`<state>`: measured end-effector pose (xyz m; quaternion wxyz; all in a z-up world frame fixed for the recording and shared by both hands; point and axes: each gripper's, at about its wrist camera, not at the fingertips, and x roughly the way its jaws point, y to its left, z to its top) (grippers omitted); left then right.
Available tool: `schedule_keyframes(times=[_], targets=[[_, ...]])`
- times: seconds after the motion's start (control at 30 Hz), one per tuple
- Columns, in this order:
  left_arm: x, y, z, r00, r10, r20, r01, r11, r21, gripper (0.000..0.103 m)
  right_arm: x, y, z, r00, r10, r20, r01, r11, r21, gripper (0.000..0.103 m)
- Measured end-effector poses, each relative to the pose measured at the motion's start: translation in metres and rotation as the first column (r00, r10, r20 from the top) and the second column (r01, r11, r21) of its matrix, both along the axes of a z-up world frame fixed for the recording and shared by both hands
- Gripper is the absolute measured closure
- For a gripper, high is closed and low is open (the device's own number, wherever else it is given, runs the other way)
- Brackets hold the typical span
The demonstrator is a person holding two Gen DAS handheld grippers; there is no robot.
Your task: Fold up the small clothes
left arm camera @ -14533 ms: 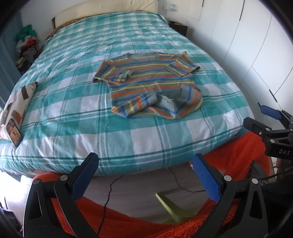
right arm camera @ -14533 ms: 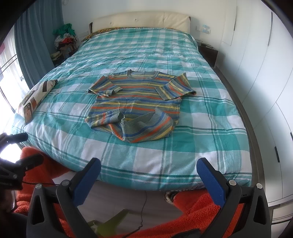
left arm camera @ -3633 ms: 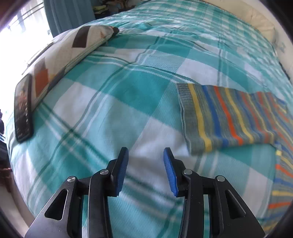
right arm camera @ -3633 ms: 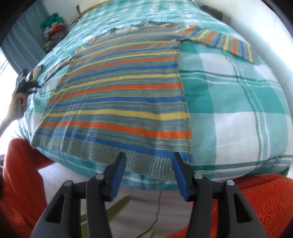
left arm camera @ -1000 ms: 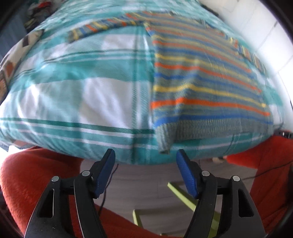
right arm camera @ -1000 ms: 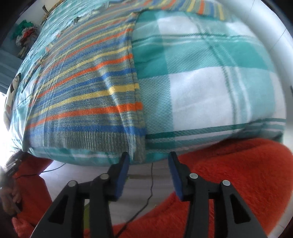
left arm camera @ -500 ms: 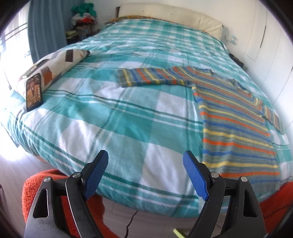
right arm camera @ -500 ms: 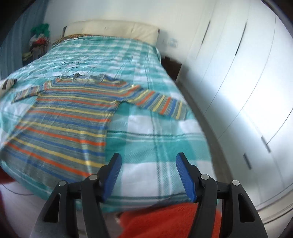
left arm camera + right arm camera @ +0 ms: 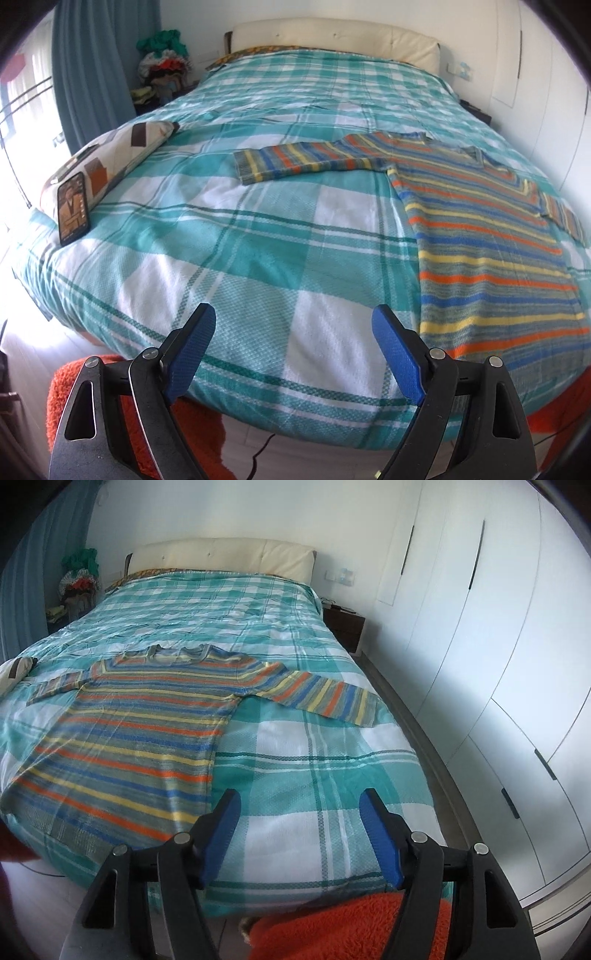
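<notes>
Hovering off the foot of the bed (image 9: pixel 258 258), both tools are empty: the left tool (image 9: pixel 293 350) has its blue pads spread wide with only bedspread showing between them, and the right tool (image 9: pixel 299 834) is partly spread, its jaws opening, also with nothing between them.

Ahead of the left tool and off to its right, the striped sweater (image 9: pixel 487 236) lies flat and face up on the checked bedspread, hem toward the tools, both sleeves stretched out sideways. From the right tool it sits ahead and to the left (image 9: pixel 140 738), with the near sleeve (image 9: pixel 325 698) almost straight ahead, farther up the bed. A pillow (image 9: pixel 110 158) and a phone (image 9: pixel 74 203) rest far to the left of the left tool, clear of the garment.

By my reading, the spreading-out step looks finished and folding proper has not begun. Next, each tool likely needs to reach forward, pinch a sleeve cuff or shoulder edge, and carry it across the body without dragging the flattened cloth.
</notes>
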<state>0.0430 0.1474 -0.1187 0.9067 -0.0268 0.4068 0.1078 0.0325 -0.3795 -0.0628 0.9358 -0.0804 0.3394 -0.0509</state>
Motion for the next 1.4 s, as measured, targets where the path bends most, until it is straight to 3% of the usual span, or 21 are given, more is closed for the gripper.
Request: schedule_keyframes(times=[0.63,0.93,1.03,1.17,1.3,1.4], targets=[[0.000,-0.001,-0.002,1.000,0.025,-0.012,-0.025,1.000,0.004,0.015,-0.004,-0.001,0.004,0.999,-0.002,0.045,0.002,1.000,-0.003,0.030],[0.002,-0.006,0.002,1.000,0.019,-0.006,-0.019,1.000,0.018,0.014,0.000,-0.005,0.004,1.000,-0.002,0.023,0.001,0.999,0.050,0.030],[0.003,-0.009,0.003,1.000,0.014,-0.007,-0.014,1.000,0.028,0.014,0.008,-0.015,0.006,1.000,0.020,-0.006,-0.019,0.990,0.140,0.030],[0.007,-0.007,0.001,0.999,0.025,-0.020,-0.025,1.000,0.017,0.014,0.047,-0.056,0.012,1.000,-0.013,-0.022,0.020,0.931,0.365,0.030],[0.011,0.000,0.003,0.998,0.056,-0.020,-0.057,0.998,-0.021,0.014,0.121,-0.126,0.012,0.991,-0.116,-0.065,0.132,0.814,0.566,0.030],[0.012,0.005,0.002,0.997,0.074,-0.011,-0.074,0.996,-0.044,0.012,0.185,-0.173,-0.005,0.972,-0.176,-0.155,0.234,0.753,0.615,0.034]])
